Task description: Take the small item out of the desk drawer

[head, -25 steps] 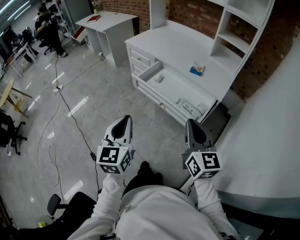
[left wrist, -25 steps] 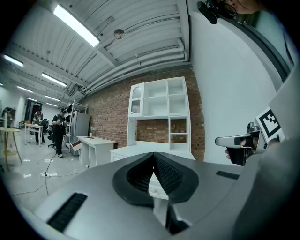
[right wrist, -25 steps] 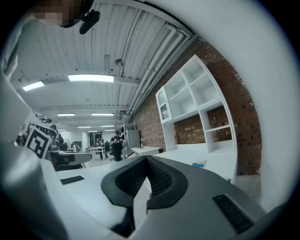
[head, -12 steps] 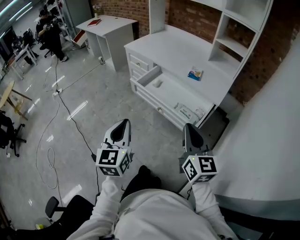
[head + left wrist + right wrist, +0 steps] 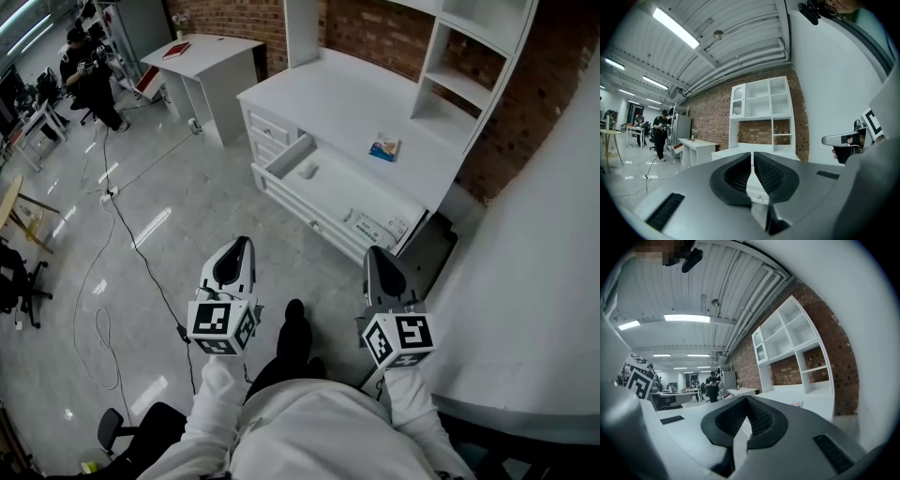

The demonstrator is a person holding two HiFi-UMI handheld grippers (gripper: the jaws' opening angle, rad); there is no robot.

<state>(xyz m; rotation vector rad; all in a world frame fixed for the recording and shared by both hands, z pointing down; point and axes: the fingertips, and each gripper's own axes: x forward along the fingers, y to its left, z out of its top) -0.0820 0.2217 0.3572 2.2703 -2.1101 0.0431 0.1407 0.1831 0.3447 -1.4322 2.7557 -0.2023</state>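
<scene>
A white desk (image 5: 337,98) with a hutch stands ahead. Its wide drawer (image 5: 328,183) is pulled open. A small white item (image 5: 307,171) lies near the drawer's left end. My left gripper (image 5: 242,244) is held level over the floor, well short of the desk. Its jaws are shut with nothing between them, and the pads meet in the left gripper view (image 5: 752,155). My right gripper (image 5: 373,253) hangs beside it, nearer the drawer's right end. It is also shut and empty (image 5: 747,399). Neither gripper touches the desk.
Printed papers (image 5: 373,225) lie at the drawer's right end and a blue-and-white packet (image 5: 384,147) on the desk top. A second white table (image 5: 202,52) stands far left, near a person (image 5: 89,70). Cables (image 5: 122,216) cross the floor. A white wall (image 5: 534,281) runs close on the right.
In the head view the desk has slid left and up. My left gripper has shifted a little left. A dark shoe has stepped forward between the grippers. Both pairs of jaws stay shut.
</scene>
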